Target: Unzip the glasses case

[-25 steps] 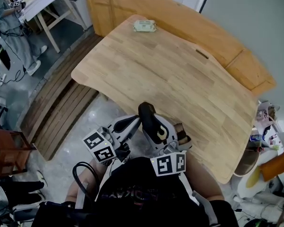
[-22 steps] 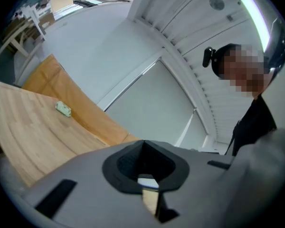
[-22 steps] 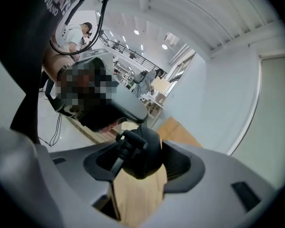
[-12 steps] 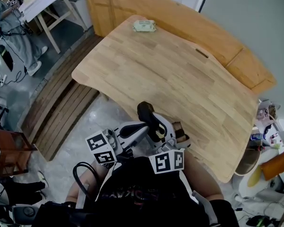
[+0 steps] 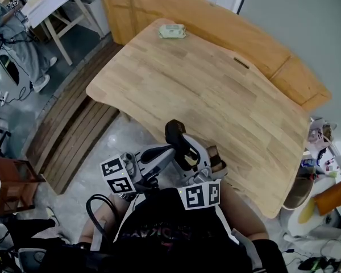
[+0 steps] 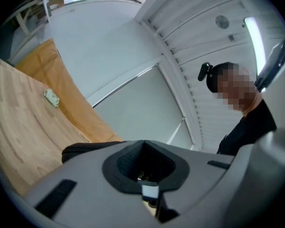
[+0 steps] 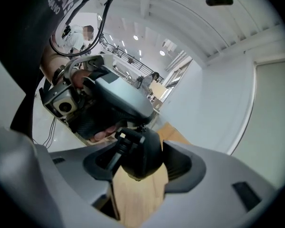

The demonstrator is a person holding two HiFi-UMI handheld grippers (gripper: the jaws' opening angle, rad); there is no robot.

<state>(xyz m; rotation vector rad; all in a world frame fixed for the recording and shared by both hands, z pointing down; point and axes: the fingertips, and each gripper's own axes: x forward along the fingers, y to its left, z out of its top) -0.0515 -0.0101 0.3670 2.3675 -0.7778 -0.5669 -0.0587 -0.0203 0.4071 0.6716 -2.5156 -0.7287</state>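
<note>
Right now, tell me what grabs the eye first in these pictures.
A black glasses case stands out, clamped in the right gripper just off the near edge of the wooden table. The left gripper is pinched shut on its zipper pull. A small pale packet lies alone at the table's far end.

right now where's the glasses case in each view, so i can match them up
Head view: glasses case, black and upright, lower centre, against the near edge of the wooden table.
Left gripper view: lower left, a dark strip just above the grey jaws, likely the case.
Right gripper view: centre, its rounded end between the jaws.
Shared landmark: that table, also at left and bottom centre.
</note>
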